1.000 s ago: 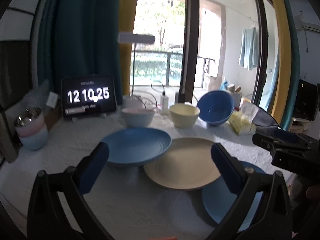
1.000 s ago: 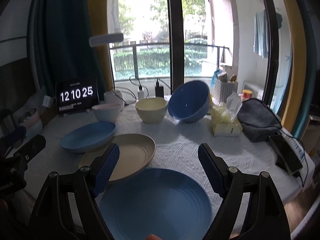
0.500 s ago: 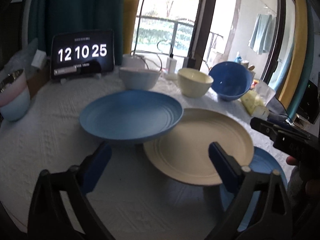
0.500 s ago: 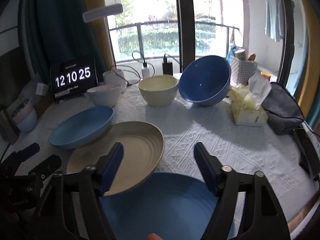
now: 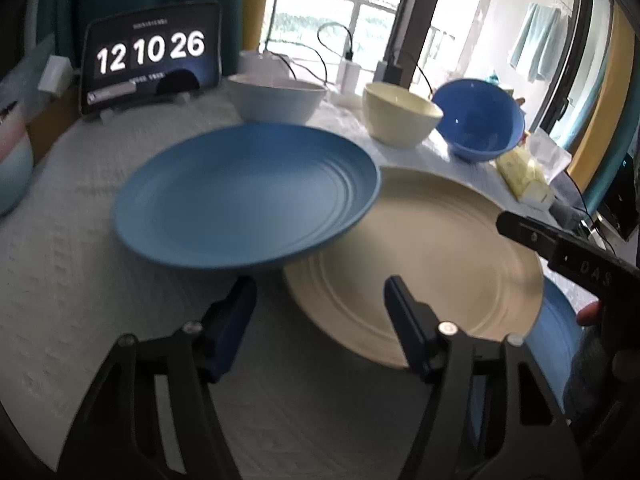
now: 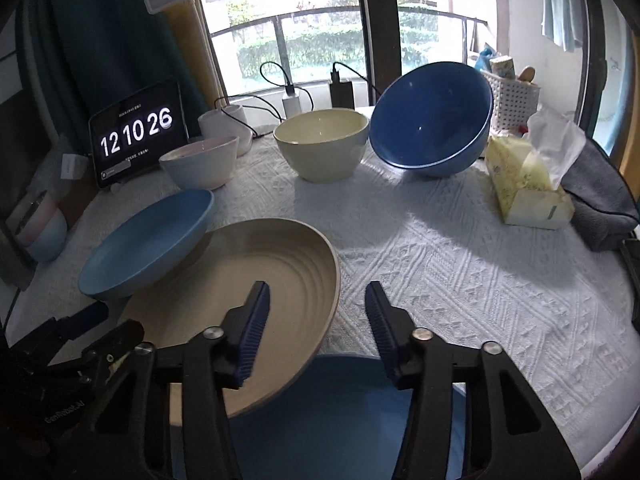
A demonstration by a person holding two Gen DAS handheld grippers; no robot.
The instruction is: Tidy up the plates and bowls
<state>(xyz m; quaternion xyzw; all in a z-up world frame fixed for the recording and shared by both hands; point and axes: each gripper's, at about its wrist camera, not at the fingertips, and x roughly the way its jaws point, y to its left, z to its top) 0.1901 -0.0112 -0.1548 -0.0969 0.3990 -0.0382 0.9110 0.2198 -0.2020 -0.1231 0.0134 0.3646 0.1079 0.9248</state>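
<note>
- Three plates are seen overlapping on the cloth-covered surface (image 6: pixel 440 248): a blue plate (image 5: pixel 248 196) is propped on the rim of a cream plate (image 5: pixel 420 264), which in turn rests on a second blue plate (image 6: pixel 340 412).
- All three plates are seen to be empty.
- Behind them, a pale bowl (image 6: pixel 200 160), a cream bowl (image 6: pixel 322 148) and a tilted dark blue bowl (image 6: pixel 432 116) are lined up; nothing is seen inside them.
- The left gripper (image 5: pixel 320 300) is held at the near edges of the blue and cream plates; its jaws have just been closing, half apart, with nothing gripped.
- The right gripper (image 6: pixel 316 304) is held above the cream plate's right rim; its jaws have likewise been closing and no pad is pressed on the rim.
</note>
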